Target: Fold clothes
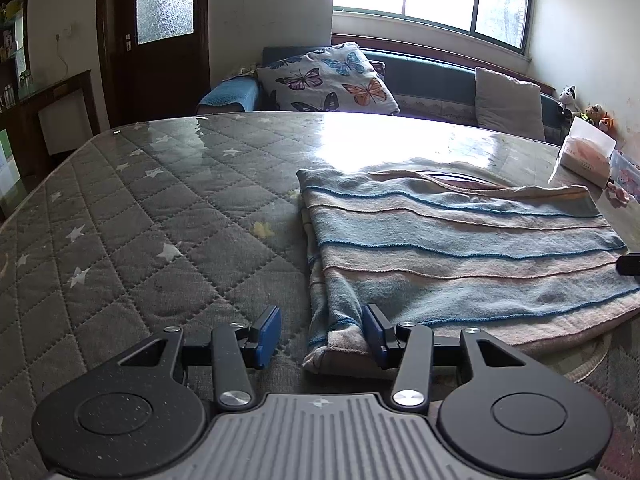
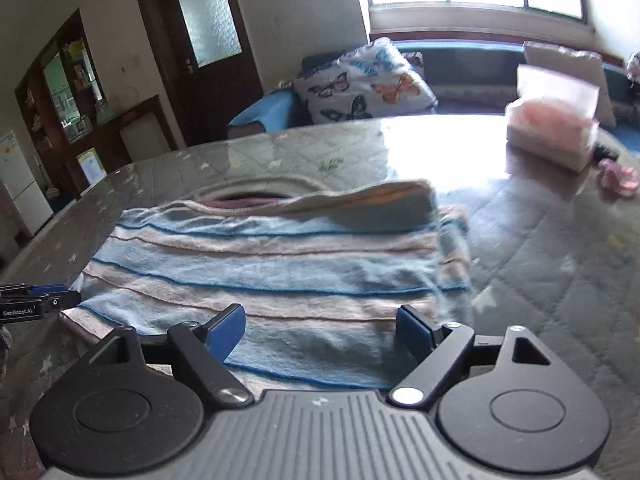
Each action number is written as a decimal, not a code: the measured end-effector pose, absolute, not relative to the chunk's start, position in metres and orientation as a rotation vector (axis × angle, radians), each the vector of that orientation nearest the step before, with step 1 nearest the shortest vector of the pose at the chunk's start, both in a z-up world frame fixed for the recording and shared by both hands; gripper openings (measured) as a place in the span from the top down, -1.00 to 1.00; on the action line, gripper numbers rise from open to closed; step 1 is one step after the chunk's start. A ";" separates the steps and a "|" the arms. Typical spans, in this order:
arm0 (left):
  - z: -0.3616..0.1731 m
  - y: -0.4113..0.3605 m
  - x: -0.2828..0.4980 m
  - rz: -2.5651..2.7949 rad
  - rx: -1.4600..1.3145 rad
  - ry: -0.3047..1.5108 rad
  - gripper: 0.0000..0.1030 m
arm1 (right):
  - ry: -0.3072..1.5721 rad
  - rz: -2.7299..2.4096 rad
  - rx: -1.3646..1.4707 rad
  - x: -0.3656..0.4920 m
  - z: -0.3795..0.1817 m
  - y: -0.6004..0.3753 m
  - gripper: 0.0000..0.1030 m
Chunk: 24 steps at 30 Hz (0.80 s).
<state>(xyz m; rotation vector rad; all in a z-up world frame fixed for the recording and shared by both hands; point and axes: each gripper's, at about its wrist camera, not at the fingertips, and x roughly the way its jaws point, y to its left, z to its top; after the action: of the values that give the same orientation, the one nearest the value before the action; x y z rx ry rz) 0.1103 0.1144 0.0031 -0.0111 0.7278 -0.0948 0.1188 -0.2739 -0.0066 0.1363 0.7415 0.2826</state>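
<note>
i am working over a grey quilted table cover (image 1: 132,216) printed with small white stars, under a glossy clear sheet that throws back the window light. the striped garment (image 1: 460,248) lies folded on it, a soft knit in pale blue, pink and cream bands with darker blue lines, its neckline (image 2: 256,196) turned toward the far side and showing a dark pink lining.

my left gripper (image 1: 322,334) sits at the garment's near left corner. its jaws are partly spread, not pressed together. the right blue pad (image 1: 374,330) touches the cloth's folded corner, and the left one stands over bare quilting just beside the edge. the corner lies between them, but i see no pinch on it.

my right gripper (image 2: 320,330) is over the near edge of the garment, further toward its right side. its jaws stand wide apart with striped cloth showing in the gap; the pads do not squeeze anything. the right-wrist view is a little blurred, so i cannot tell whether the tips touch the fabric.

from the right-wrist view, my left gripper's black fingers show at the picture's left edge, beside the garment.

a white tissue box (image 2: 552,136) stands near the far right of the table, well apart from the garment, with a small pink thing (image 2: 618,178) just beside it. behind the table a butterfly cushion (image 1: 326,80) leans on a sofa under the window.
</note>
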 end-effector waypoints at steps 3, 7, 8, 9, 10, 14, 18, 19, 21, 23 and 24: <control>0.005 0.114 0.111 -0.100 0.000 0.734 0.05 | 0.743 0.260 0.149 0.121 -0.010 -0.279 -0.44; 0.010 0.112 0.111 -0.096 0.007 0.731 0.05 | 0.724 0.183 0.119 0.118 -0.004 -0.286 -0.44; 0.011 0.112 0.111 -0.098 0.002 0.728 0.06 | 0.723 0.153 0.109 0.118 -0.004 -0.290 -0.44; 0.012 0.111 0.110 -0.104 -0.006 0.732 0.07 | 0.730 0.137 0.112 0.117 -0.006 -0.294 -0.44; 0.012 0.111 0.110 -0.111 -0.013 0.736 0.08 | 0.739 0.124 0.118 0.117 -0.008 -0.297 -0.44; 0.007 0.108 0.107 -0.136 -0.022 0.766 0.13 | 0.762 0.091 0.129 0.111 -0.013 -0.310 -0.28; 0.007 0.108 0.105 -0.154 -0.044 0.771 0.39 | 0.767 0.095 0.131 0.102 -0.013 -0.313 0.21; 0.007 0.108 0.104 -0.161 -0.048 0.774 0.48 | 0.767 0.103 0.139 0.101 -0.012 -0.314 0.37; 0.008 0.108 0.102 -0.173 -0.055 0.777 0.59 | 0.767 0.123 0.158 0.099 -0.011 -0.314 0.59; 0.009 0.109 0.100 -0.184 -0.065 0.782 0.64 | 0.763 0.124 0.157 0.098 -0.010 -0.312 0.68; 0.009 0.109 0.098 -0.190 -0.070 0.784 0.65 | 0.761 0.124 0.157 0.097 -0.010 -0.313 0.70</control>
<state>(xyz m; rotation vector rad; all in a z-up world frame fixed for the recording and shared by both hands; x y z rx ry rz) 0.0983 0.1094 0.0090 -0.0701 0.7840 -0.1896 0.0969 -0.3128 -0.0096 0.1569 0.7612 0.1242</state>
